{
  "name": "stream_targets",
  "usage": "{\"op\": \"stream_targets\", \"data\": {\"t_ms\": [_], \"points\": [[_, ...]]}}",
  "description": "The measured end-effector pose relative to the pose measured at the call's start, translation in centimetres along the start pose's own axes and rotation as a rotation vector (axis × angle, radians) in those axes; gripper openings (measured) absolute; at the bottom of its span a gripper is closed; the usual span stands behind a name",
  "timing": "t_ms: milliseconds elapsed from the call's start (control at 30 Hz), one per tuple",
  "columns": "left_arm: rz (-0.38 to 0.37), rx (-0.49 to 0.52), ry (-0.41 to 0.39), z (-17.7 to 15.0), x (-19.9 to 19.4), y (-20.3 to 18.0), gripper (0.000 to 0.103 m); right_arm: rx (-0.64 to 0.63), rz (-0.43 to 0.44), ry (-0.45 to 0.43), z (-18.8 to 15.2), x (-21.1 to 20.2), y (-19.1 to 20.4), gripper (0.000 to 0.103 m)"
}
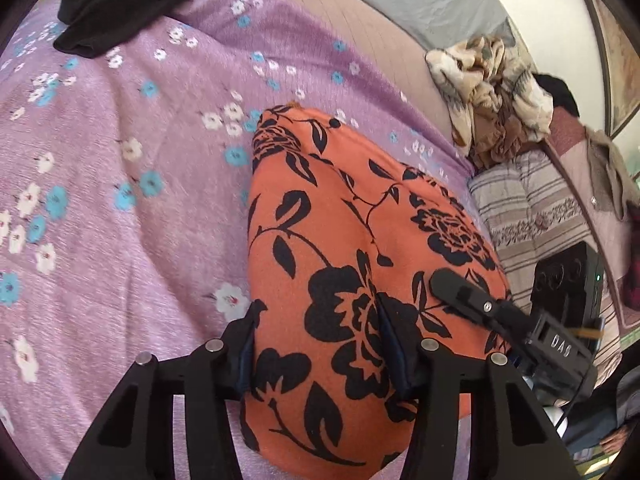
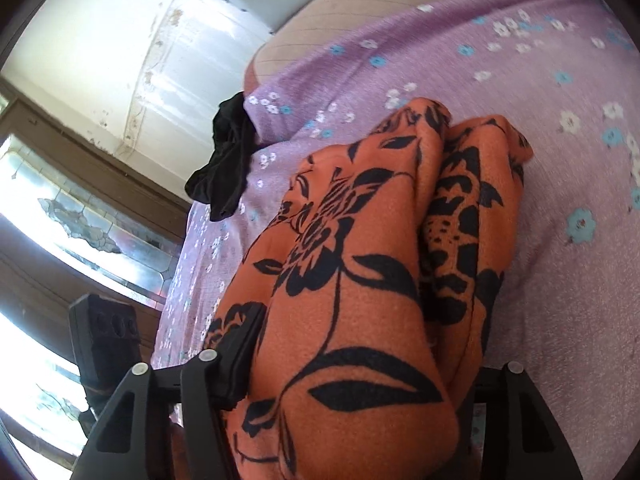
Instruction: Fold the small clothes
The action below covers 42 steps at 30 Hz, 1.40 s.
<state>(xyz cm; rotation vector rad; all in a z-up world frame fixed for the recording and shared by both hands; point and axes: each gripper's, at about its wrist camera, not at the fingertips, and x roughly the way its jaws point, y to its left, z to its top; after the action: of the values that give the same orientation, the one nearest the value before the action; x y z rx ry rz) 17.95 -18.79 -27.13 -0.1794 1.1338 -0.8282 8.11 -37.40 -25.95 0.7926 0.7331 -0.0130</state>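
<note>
Both grippers — left (image 1: 316, 344), right (image 2: 360, 376) — clench the orange garment (image 1: 340, 240) bunched between their jaws; soft and limp, it is best pinched at the hems.

the folded garment (image 1: 360, 240) is lying on the bed (image 1: 120, 200), between both claws, with a dark cloth (image 1: 120, 4) lying behind it.
</note>
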Motion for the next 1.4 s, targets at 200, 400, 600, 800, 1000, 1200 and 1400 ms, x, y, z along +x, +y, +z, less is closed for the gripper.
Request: {"op": "stream_targets", "data": {"t_ms": [200,400,600,800,1000,1200,1400], "points": [[0.035,0.060,-0.096,-0.1,-3.1,-0.6,0.053,-0.086,0.005,-0.039,-0.3,-0.5,2.8,0.060],[0.090,0.092,-0.151,-1.9,-6.0,-1.1,0.053,-0.113,0.029,-0.045,-2.0,-0.8,4.7,0.060],[0.121,0.076,-0.190,-5.2,-8.9,-1.5,0.053,-0.170,0.046,-0.049,-4.6,-1.6,6.8,0.060],[0.148,0.083,-0.173,-8.8,-9.6,-2.1,0.053,-0.160,0.038,-0.029,-7.5,-2.7,6.7,0.060],[0.211,0.047,-0.078,-11.7,-8.2,-0.5,0.053,-0.153,-0.011,0.076,-10.5,-1.0,5.5,0.060],[0.210,0.024,-0.009,-11.4,-7.4,0.5,0.062,-0.040,-0.049,0.164,-10.5,0.3,3.1,0.066],[0.238,0.035,-0.101,-9.7,-9.2,1.3,0.062,-0.092,-0.128,0.123,-8.5,-2.3,3.5,0.067]]}}
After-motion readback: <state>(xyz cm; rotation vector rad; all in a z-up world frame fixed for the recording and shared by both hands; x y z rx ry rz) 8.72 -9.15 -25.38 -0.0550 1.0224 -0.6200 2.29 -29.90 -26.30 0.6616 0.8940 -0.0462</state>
